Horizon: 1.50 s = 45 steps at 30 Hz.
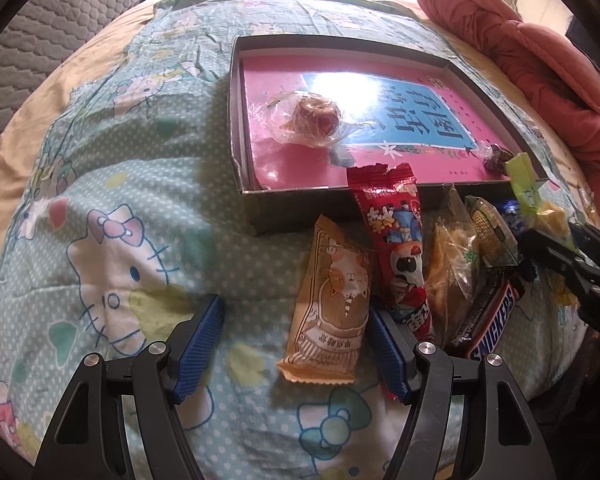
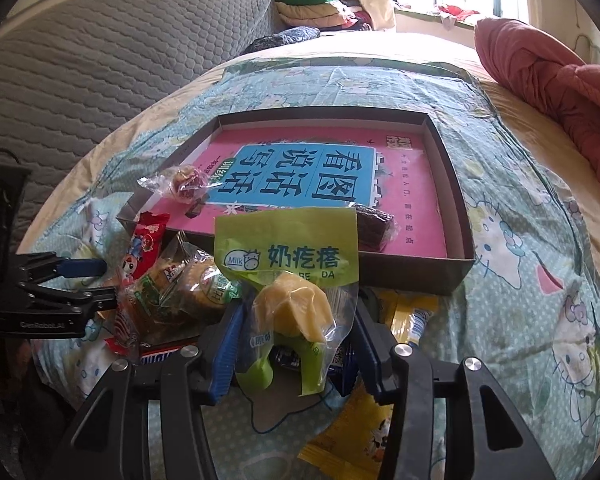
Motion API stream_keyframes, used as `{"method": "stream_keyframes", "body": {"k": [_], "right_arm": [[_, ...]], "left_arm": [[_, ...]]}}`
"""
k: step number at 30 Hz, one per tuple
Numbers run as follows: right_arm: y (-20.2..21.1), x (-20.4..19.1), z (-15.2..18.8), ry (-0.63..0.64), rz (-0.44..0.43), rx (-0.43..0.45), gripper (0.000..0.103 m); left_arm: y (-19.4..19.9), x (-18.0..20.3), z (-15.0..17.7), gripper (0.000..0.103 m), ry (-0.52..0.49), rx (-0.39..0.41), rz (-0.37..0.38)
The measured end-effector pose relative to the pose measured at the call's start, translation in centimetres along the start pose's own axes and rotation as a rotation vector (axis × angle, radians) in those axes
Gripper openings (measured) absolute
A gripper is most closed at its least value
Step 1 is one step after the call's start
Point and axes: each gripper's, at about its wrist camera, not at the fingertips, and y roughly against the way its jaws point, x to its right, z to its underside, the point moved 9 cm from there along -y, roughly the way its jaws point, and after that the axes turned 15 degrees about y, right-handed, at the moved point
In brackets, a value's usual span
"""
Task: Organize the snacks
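While the right gripper (image 2: 296, 344) pinches the green milk-curd packet (image 2: 288, 268) by its lower end, pads on both sides of the wrapper, the packet stands upright just in front of the box (image 2: 456, 276); judged a carry grip for dropping it in over the near wall. Jaws last seen narrowing, now seated on the wrapper.

L gripper (image 1: 296, 344) jaws spread, nothing pinched; cat-print pastry pack (image 1: 330, 304) lies between the pads, untouched, prob. next pick.

Box holds a pink book as liner, plus a clear-wrapped pastry (image 1: 310, 118) and a dark wrapped sweet (image 2: 374, 222), so sorting is barely begun.

Pile near box front: red packet (image 1: 400, 248), Snickers bar (image 1: 488, 320), others overlapping, count unclear. Yellow packs under R gripper part hidden; labels unreadable. Box wall hides the liner's near edge.
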Motion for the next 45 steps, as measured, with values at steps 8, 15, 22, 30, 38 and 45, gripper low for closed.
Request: {"method": "stream_keyframes", "body": {"k": [8, 15, 22, 30, 38, 45], "right_arm": [[-0.1, 0.7, 0.3, -0.064, -0.035, -0.006, 0.051], [-0.8, 0.6, 0.2, -0.076, -0.056, -0.016, 0.053], [-0.7, 0.9, 0.1, -0.068, -0.04, -0.004, 0.05], [0.0, 0.8, -0.2, -0.034, -0.015, 0.015, 0.038], [1.6, 0.8, -1.3, -0.059, -0.045, 0.086, 0.038], [1.9, 1.3, -1.7, -0.095, -0.064, 0.109, 0.038]], "left_arm": [[-0.3, 0.3, -0.6, 0.073, -0.01, 0.022, -0.006], [-0.4, 0.3, -0.6, 0.073, -0.007, 0.015, -0.002], [-0.4, 0.2, -0.6, 0.073, -0.007, 0.015, -0.003], [-0.1, 1.0, -0.6, 0.039, -0.064, 0.035, -0.019], [0.6, 1.2, -0.7, 0.023, -0.067, 0.04, 0.03], [2.1, 0.7, -0.7, 0.02, -0.017, 0.048, 0.067]]}}
